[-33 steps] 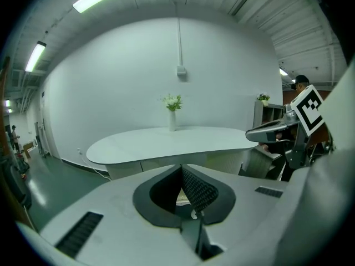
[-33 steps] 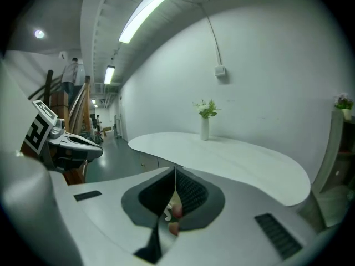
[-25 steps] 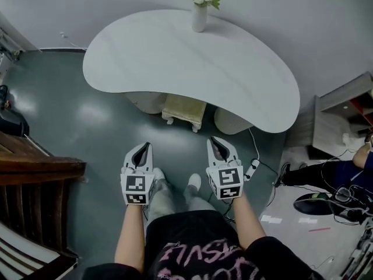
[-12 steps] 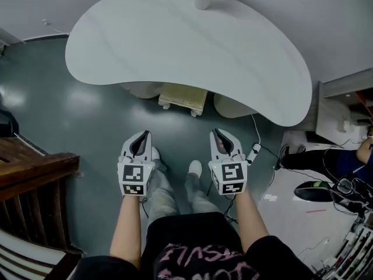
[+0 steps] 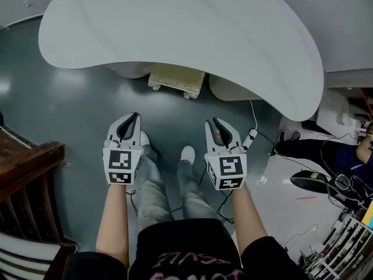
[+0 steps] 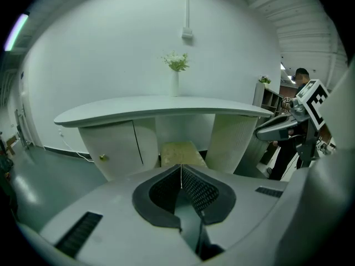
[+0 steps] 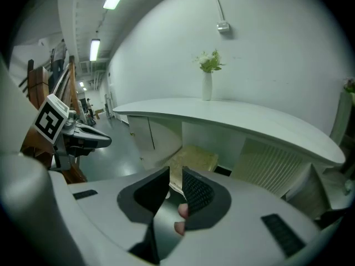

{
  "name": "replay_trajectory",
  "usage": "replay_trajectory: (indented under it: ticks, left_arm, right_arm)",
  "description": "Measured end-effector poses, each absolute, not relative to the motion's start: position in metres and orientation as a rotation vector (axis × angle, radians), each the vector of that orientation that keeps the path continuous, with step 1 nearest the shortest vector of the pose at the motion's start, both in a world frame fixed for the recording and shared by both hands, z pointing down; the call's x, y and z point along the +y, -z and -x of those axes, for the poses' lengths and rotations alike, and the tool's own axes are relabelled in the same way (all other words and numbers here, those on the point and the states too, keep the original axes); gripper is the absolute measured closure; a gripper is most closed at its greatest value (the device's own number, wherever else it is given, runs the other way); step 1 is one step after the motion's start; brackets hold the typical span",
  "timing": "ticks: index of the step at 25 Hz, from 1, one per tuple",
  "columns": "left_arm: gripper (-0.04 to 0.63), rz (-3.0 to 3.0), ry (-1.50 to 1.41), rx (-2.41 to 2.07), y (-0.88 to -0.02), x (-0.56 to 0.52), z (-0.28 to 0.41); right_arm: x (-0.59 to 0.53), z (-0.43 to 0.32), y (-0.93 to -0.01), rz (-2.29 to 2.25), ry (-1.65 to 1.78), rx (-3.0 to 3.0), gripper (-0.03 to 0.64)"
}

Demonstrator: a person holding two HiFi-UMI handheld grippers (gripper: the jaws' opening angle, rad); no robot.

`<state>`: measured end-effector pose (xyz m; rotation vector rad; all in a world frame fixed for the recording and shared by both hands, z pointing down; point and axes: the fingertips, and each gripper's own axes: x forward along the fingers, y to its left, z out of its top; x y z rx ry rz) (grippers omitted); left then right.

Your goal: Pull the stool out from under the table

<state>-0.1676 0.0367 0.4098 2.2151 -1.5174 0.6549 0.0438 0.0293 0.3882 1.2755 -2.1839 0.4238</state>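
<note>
A cream cushioned stool (image 5: 176, 80) stands tucked under the near edge of the white kidney-shaped table (image 5: 175, 22), between its two pedestals. Both grippers hang over the floor in front of it, above my shoes, and touch nothing. My left gripper (image 5: 135, 116) is shut and empty; in its own view the stool (image 6: 180, 153) lies straight ahead beyond the closed tips (image 6: 181, 168). My right gripper (image 5: 214, 121) stands a little open, its jaws having just been opening with nothing between them. The stool (image 7: 194, 159) shows past that narrow gap (image 7: 175, 173).
A vase of flowers (image 6: 175, 82) stands on the table's far side. Rounded pedestals (image 5: 233, 89) flank the stool. Dark wooden furniture (image 5: 29, 174) is at the left. A power strip and cable (image 5: 252, 137) lie on the floor at the right, near a person's legs (image 5: 315, 153).
Both grippers have sunk toward the floor and the table now fills more of the head view. The right jaws have parted slightly; the left stay shut.
</note>
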Motion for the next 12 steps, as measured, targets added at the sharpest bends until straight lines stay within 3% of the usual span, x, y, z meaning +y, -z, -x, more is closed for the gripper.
replay_trajectory:
  ticks: [12]
  left_arm:
    - [0.581, -2.227, -0.738, -1.415, -0.501, 0.033, 0.173]
  right_arm:
    - [0.03, -0.034, -0.48, -1.284, -0.522, -2.124, 0.424]
